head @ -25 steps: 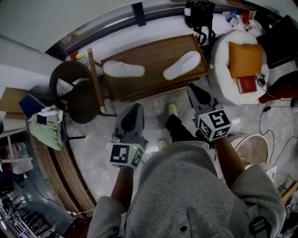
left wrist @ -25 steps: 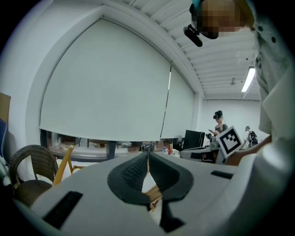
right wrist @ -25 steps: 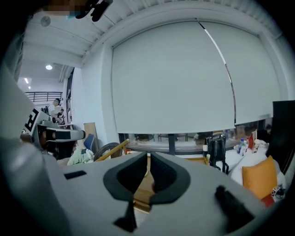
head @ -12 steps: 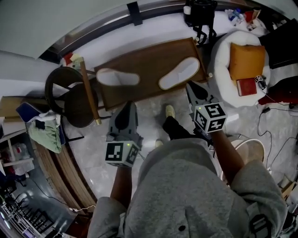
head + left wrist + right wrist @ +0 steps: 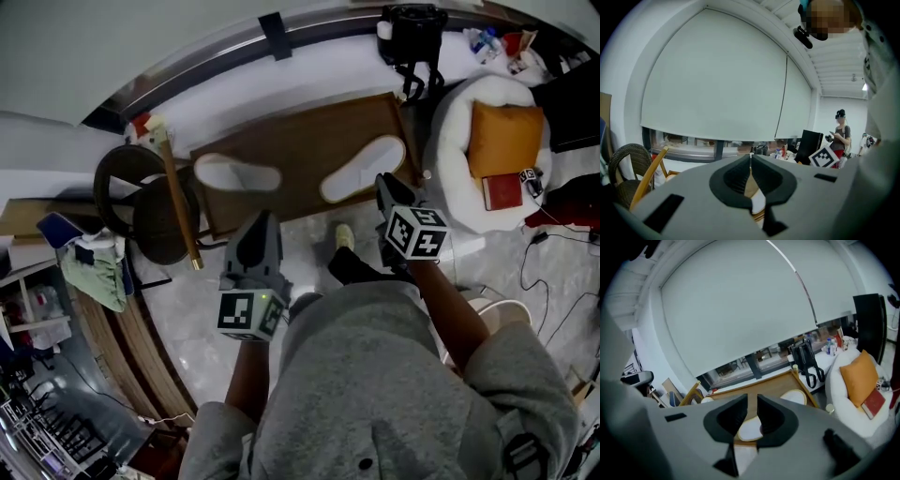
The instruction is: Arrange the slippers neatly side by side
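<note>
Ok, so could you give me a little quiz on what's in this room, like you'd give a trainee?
1. True or false: the left slipper touches the right slipper on the wooden table.
2. The cushion on the white seat is: A orange, B blue, C green.
3. What does the left gripper hold?
Key: 1 false, they lie apart. 2 A. 3 nothing; its jaws are together.
</note>
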The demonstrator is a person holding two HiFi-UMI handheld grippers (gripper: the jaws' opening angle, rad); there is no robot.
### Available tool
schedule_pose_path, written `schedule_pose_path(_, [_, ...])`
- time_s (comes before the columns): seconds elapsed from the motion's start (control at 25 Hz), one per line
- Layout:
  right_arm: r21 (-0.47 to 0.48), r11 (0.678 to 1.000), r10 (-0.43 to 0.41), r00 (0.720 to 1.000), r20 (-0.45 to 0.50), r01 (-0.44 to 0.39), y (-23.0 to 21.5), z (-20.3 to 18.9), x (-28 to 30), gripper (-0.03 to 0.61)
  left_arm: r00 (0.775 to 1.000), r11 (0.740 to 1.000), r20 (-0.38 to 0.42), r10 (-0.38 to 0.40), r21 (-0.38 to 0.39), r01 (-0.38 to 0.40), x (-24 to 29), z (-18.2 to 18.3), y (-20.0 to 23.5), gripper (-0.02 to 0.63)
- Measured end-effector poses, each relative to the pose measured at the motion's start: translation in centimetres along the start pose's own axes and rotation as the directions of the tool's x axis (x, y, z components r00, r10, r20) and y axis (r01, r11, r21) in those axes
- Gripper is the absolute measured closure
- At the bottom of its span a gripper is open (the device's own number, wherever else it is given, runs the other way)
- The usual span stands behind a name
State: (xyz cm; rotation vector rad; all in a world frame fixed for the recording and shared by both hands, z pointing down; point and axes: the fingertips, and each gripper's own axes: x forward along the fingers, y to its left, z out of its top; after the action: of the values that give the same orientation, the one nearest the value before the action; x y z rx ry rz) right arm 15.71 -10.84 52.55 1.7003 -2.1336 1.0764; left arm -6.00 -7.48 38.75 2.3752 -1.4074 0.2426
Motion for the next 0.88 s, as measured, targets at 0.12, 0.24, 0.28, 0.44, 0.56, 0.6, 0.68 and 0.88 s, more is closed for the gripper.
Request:
schedule_pose_path(0.12, [0.066, 0.998, 0.006, 0.998, -0.069, -0.001, -0.8, -1.6, 2.4, 0.483, 1.000, 1.000, 0.002, 0.017, 0.001, -0.017, 0.8, 0.5, 0.2, 0.591])
schedule_pose_path(0.24, [0.119, 0.992, -0.029, 0.993, -0.115, 0.043, -2.2, -2.9, 4.4, 0.463, 0.999, 0.999, -0.010, 0.036, 0.000, -0.036, 1.3, 0.5, 0.3, 0.591])
schedule_pose_path(0.28, [0.139, 0.988, -0.049, 0.991, -0.128, 0.067, -2.7, -3.4, 5.1, 0.460, 0.999, 0.999, -0.018, 0.043, -0.002, -0.043, 1.5, 0.5, 0.4, 0.591])
schedule_pose_path(0.44, [0.216, 0.960, -0.139, 0.974, -0.177, 0.176, -5.1, -5.2, 7.4, 0.453, 0.995, 0.996, -0.043, 0.085, -0.026, -0.086, 2.2, 0.8, 0.9, 0.591])
schedule_pose_path(0.56, [0.251, 0.948, -0.148, 0.969, -0.197, 0.196, -5.8, -6.1, 9.2, 0.448, 0.994, 0.994, -0.028, 0.104, -0.023, -0.104, 2.8, 1.0, 1.2, 0.591])
schedule_pose_path(0.6, [0.262, 0.944, -0.152, 0.968, -0.200, 0.203, -6.0, -6.3, 9.7, 0.446, 0.994, 0.994, -0.027, 0.108, -0.019, -0.109, 2.9, 1.0, 1.4, 0.591])
schedule_pose_path(0.68, [0.276, 0.936, -0.165, 0.964, -0.208, 0.219, -6.2, -6.5, 10.4, 0.445, 0.992, 0.993, -0.040, 0.116, -0.015, -0.117, 3.1, 0.8, 1.6, 0.591])
schedule_pose_path(0.88, [0.332, 0.893, -0.225, 0.940, -0.258, 0.305, -7.3, -8.0, 11.4, 0.445, 0.990, 0.993, -0.080, 0.118, -0.004, -0.119, 4.0, 0.5, 1.4, 0.591])
